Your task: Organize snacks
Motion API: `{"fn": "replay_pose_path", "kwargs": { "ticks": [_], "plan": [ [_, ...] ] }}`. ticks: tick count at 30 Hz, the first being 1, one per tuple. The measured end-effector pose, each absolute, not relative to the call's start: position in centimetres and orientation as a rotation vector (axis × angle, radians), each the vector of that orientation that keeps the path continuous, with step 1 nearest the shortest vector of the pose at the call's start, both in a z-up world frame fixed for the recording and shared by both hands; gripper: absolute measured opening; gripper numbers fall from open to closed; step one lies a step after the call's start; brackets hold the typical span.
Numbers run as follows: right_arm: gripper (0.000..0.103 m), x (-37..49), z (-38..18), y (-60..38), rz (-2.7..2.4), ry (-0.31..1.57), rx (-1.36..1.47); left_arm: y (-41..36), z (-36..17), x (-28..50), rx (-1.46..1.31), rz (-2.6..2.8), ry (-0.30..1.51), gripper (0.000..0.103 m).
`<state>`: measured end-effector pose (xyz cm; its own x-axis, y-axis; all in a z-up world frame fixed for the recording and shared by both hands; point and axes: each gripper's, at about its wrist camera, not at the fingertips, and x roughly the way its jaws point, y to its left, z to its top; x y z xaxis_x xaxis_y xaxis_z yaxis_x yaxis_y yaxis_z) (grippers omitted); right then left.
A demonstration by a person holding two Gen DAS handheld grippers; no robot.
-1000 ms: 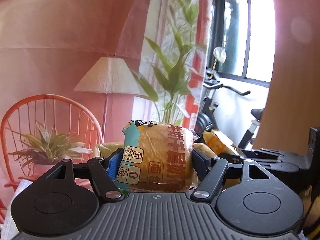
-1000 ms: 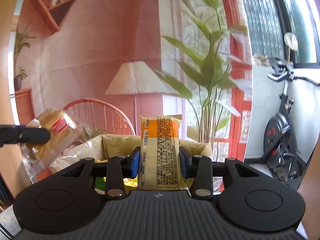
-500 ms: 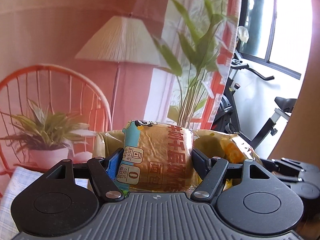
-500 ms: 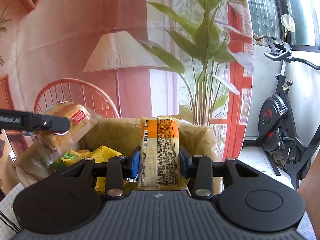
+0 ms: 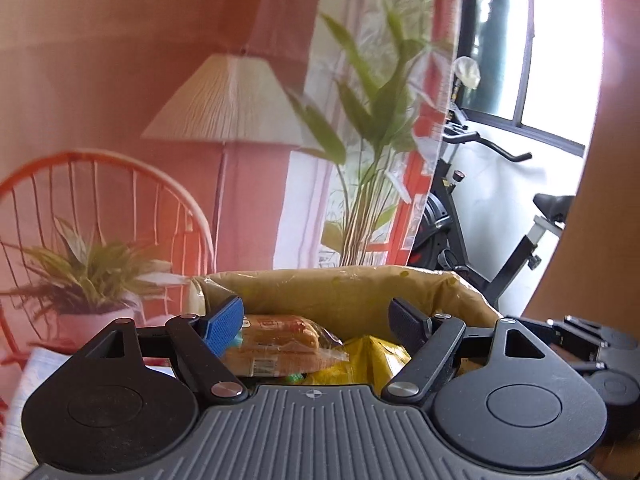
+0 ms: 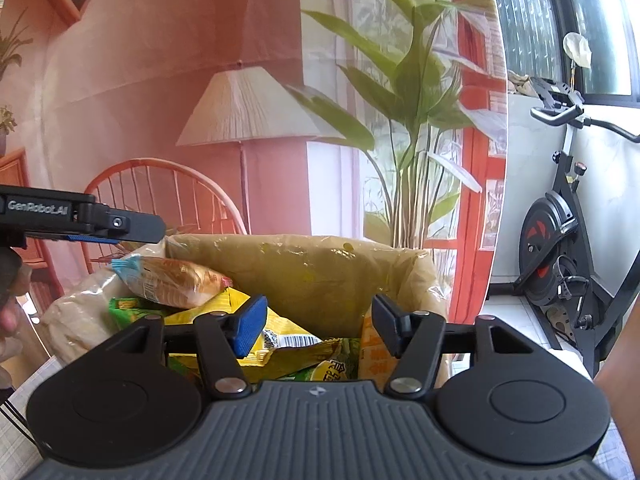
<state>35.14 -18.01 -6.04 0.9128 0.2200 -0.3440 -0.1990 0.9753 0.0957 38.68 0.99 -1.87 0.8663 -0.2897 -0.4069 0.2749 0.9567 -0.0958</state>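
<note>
A box lined with yellowish plastic (image 5: 360, 292) (image 6: 320, 264) holds several snack packs. My left gripper (image 5: 316, 316) is open above it; a bread pack (image 5: 276, 344) lies in the box just below its fingers. In the right wrist view the same bread pack (image 6: 176, 276) rests on yellow and green packets (image 6: 280, 336). My right gripper (image 6: 316, 322) is open over the box; an orange pack (image 6: 374, 350) stands inside at the right wall. The left gripper (image 6: 108, 224) shows at the left edge, and the right gripper (image 5: 592, 344) shows at the right edge of the left view.
Behind the box hangs a printed backdrop with a lamp (image 6: 248, 112), a chair (image 5: 100, 208) and plants (image 6: 416, 92). An exercise bike (image 6: 560, 240) stands at the right by the window. A checked cloth (image 5: 28, 392) lies at the lower left.
Both grippers have opened over the box. The bread pack dropped from the left gripper and the orange pack from the right gripper; both now lie inside the box.
</note>
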Motion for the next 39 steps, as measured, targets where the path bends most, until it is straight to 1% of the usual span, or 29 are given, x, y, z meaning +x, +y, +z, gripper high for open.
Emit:
{"fn": "replay_pose_path", "kwargs": {
  "ticks": [9,18,27,39],
  "plan": [
    [0.062,30.3,-5.1,-17.5,0.242,0.326,0.059,2.2,-1.7,31.9,-0.006,-0.287,0.412,0.082],
    [0.062,24.7,-5.3,-16.8,0.289,0.290,0.036,4.4,-4.9,25.9,-0.034,-0.250,0.429,0.082],
    [0.062,21.6,-8.5,-16.6,0.301,0.332,0.019,5.2,-8.8,22.3,-0.079,-0.235,0.473,0.082],
    [0.062,20.0,-13.5,-16.7,0.295,0.431,0.031,4.7,-14.0,21.3,-0.087,-0.241,0.556,0.082]
  ]
}}
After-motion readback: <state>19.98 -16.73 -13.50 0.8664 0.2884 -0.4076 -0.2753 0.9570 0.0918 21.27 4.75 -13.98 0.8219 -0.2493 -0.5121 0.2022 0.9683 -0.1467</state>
